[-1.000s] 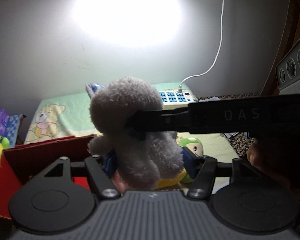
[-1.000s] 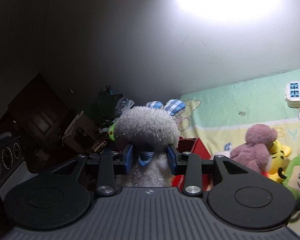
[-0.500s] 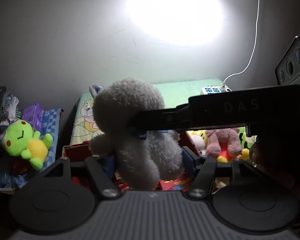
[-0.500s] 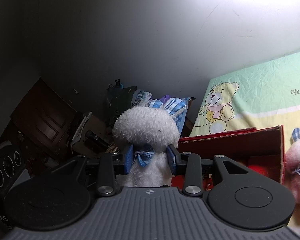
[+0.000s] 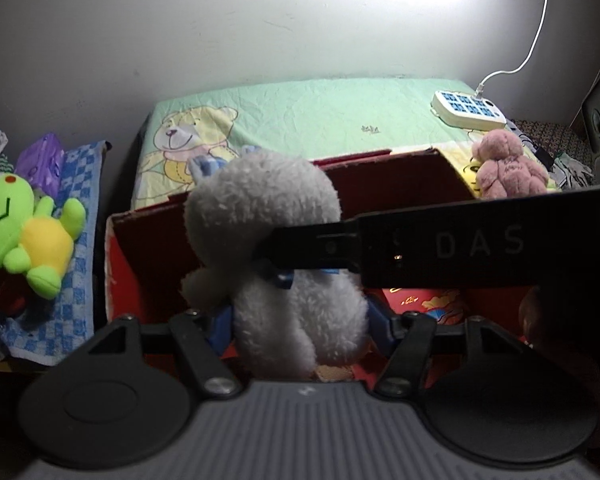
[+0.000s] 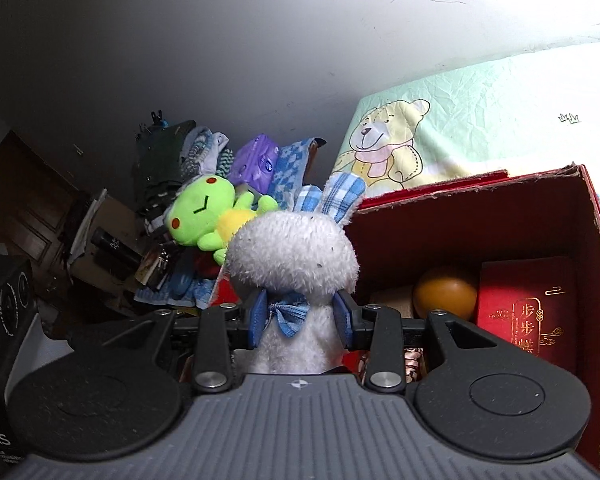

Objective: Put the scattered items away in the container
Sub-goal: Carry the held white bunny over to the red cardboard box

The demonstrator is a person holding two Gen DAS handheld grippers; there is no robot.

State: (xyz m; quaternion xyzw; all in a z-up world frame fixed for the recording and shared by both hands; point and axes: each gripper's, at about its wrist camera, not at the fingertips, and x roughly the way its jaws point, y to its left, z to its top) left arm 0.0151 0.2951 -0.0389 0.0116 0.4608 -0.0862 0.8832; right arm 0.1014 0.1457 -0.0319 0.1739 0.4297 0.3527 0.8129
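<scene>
Both grippers clamp one white fluffy plush rabbit with checked blue ears and a blue bow (image 6: pixel 293 280). The right gripper (image 6: pixel 300 318) has its blue pads (image 6: pixel 257 320) pressed into the toy's neck on either side of the bow. The left gripper (image 5: pixel 300 320) holds the rabbit (image 5: pixel 284 264) lower down, around its body, with its blue pads squeezed against the fur. Across the left wrist view the black side of the right gripper (image 5: pixel 440 248) reaches in to the toy's neck and bears the raised letters "DAS".

Just behind and below the rabbit stands an open red cardboard box (image 6: pixel 580 216), the toy hanging over its near left part. Inside the box lie an orange ball (image 6: pixel 444 292) and a red packet printed with gold Chinese characters (image 6: pixel 528 312).

Beyond the box (image 5: pixel 380 168) spreads a pale green sheet printed with a yellow teddy bear (image 5: pixel 340 116), covering a bed set against a plain grey wall (image 5: pixel 180 40) under a bright glare. On the sheet's far right sit a pink plush toy (image 5: pixel 508 168) and a white power strip with blue sockets (image 5: pixel 468 108), its white cable running up the wall. Left of the bed, a bright green and yellow plush frog (image 5: pixel 24 232) lies on a blue checked towel (image 5: pixel 72 280) amid cluttered household items.
</scene>
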